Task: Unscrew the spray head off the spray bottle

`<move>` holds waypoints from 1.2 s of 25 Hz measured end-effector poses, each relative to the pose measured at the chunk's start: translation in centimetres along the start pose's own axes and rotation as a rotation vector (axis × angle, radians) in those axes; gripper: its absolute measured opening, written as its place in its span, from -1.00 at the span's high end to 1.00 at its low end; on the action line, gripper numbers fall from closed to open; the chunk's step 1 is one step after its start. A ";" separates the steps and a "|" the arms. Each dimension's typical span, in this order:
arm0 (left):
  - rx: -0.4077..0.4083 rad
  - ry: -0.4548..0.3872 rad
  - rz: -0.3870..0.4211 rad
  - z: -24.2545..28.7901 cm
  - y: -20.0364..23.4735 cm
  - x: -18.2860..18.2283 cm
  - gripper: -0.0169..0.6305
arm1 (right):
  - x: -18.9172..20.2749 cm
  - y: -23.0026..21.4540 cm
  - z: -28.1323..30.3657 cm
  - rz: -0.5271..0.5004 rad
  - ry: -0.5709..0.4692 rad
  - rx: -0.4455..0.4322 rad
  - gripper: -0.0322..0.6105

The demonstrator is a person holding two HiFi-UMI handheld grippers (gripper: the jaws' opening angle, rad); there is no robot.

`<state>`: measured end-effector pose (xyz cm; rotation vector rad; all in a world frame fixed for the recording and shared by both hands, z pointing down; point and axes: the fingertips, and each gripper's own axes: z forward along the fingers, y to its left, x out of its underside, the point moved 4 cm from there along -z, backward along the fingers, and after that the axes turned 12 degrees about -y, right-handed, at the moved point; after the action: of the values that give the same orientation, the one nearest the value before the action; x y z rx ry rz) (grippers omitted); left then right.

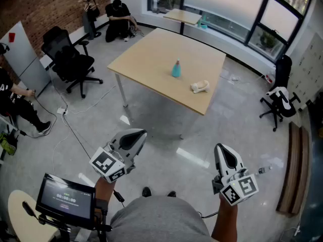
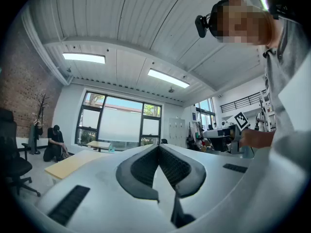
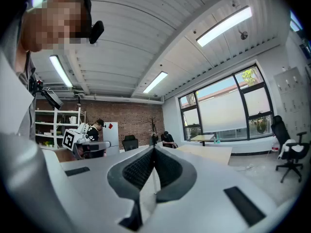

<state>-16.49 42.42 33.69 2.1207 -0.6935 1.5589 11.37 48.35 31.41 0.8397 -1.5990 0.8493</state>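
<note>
The spray bottle [image 1: 176,68] stands upright near the middle of the surface [image 1: 146,54], with its spray head apparently in place, though it is too small here to be sure. Near the bottle, towards the surface's right-hand edge, lies a pale object [image 1: 200,87] that I cannot identify.

Both claws are well apart from the bottle, out over the floor on the person's side. The left claw [image 1: 138,135] is fully closed with nothing between its jaws, and so is the right claw [image 1: 222,150]; each gripper view shows the pads meeting on empty air.

The main risk I see is tipping. The bottle looks slim and light, so a closed claw arriving at it would knock it over rather than take it. Twisting the head with no firm hold on the body would probably just spin or topple the bottle. Too hard a squeeze on the body could push liquid out as the head loosens. A wide sweep near the bottle could shove the pale object over the edge. A cable [image 1: 75,130] trails across the floor on the bottle's near left side, a possible snag on the walk in.
</note>
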 end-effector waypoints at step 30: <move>0.095 -0.020 -0.080 -1.4 2.9 1.7 0.93 | 1.6 2.7 1.5 0.007 -0.003 0.085 0.88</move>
<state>-18.87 40.70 35.82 2.2068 -0.5443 1.5581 8.08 48.24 32.52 0.8954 -1.5781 0.9268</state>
